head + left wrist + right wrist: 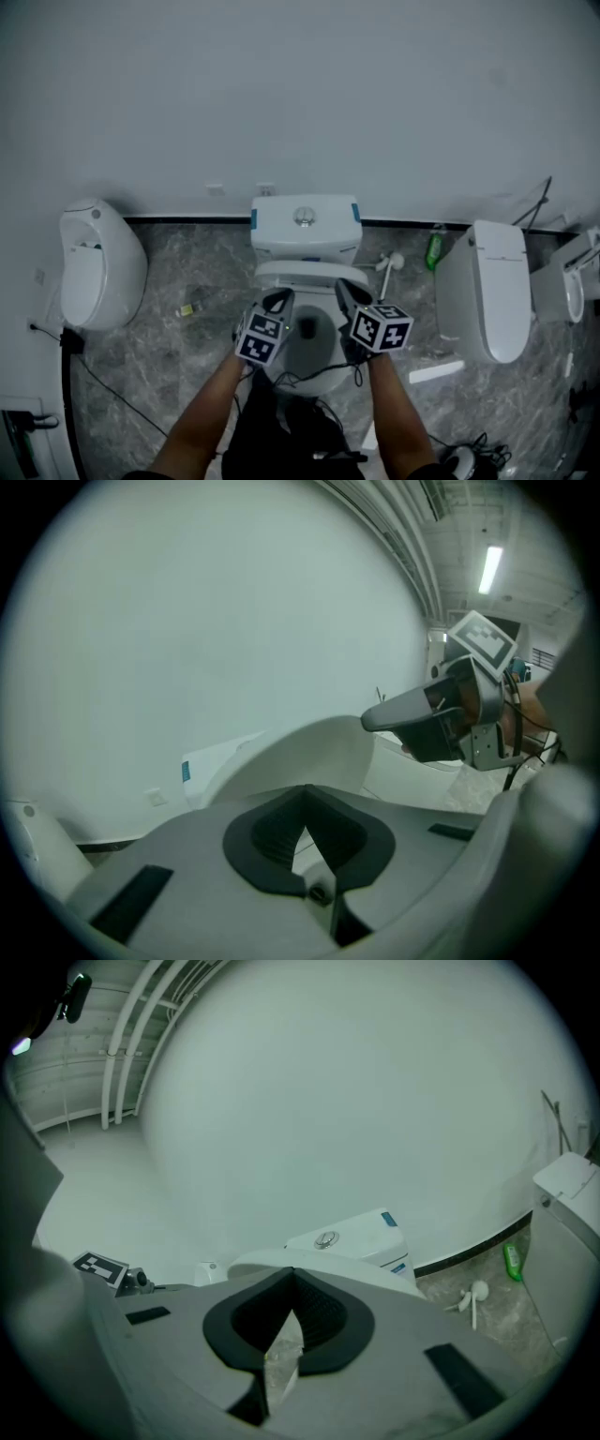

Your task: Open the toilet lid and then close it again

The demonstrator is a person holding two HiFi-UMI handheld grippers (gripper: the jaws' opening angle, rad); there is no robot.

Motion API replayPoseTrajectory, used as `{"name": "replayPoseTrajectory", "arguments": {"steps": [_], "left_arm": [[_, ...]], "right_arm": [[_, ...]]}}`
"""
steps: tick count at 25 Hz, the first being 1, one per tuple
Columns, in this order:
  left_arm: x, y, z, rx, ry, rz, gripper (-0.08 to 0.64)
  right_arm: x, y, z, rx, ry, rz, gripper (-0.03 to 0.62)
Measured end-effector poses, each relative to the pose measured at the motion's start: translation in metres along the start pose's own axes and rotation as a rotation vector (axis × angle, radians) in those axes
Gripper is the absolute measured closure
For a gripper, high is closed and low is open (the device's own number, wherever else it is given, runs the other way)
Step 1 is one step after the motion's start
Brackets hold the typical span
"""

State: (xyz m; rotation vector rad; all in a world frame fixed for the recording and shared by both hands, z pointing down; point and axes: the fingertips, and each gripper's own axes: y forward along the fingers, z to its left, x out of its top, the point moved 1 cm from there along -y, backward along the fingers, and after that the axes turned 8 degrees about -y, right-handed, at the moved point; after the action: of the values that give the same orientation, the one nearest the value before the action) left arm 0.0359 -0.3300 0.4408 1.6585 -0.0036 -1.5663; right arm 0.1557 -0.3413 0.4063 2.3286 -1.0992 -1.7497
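Head view, lid [302,274] beyond left hand-held gripper [281,298]

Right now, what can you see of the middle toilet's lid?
The lid is white, smooth and plastic-looking, with a rounded front. It is raised off the bowl, leaning back toward the tank; how far is unclear. The left gripper and right gripper, both shut, sit at its front edge, one each side; contact can't be confirmed.

Dim, flat, bluish light; fisheye-warped, dark-cornered gripper views.
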Motion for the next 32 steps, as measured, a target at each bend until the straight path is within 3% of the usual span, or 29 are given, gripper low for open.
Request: {"name": "replayPoseTrajectory", "arguments": {"steps": [7, 11, 14, 21, 25, 32], "left_arm": [[0.023, 0.005, 0.057, 0.094, 0.033, -0.071, 0.552], [0.035, 0.009, 0.087, 0.109, 0.039, -0.086, 0.551], [0.037, 0.015, 0.095, 0.073, 0.04, -0.045, 0.54], [0.042, 0.035, 0.099, -0.047, 0.124, 0.033, 0.407], [0.041, 0.044, 0.099, -0.067, 0.178, 0.061, 0.405], [0.038, 0.052, 0.095, -0.146, 0.199, 0.085, 0.397]], "right_arm": [[0.019, 0.022, -0.012, -0.07, 0.014, -0.007, 0.581], [0.029, 0.031, -0.018, -0.117, 0.038, -0.013, 0.581], [0.034, 0.036, -0.023, -0.152, 0.059, -0.022, 0.581], [0.042, 0.043, -0.032, -0.214, 0.085, -0.016, 0.581], [0.038, 0.04, -0.03, -0.24, 0.095, -0.017, 0.581], [0.031, 0.035, -0.025, -0.28, 0.101, -0.01, 0.58]]}}
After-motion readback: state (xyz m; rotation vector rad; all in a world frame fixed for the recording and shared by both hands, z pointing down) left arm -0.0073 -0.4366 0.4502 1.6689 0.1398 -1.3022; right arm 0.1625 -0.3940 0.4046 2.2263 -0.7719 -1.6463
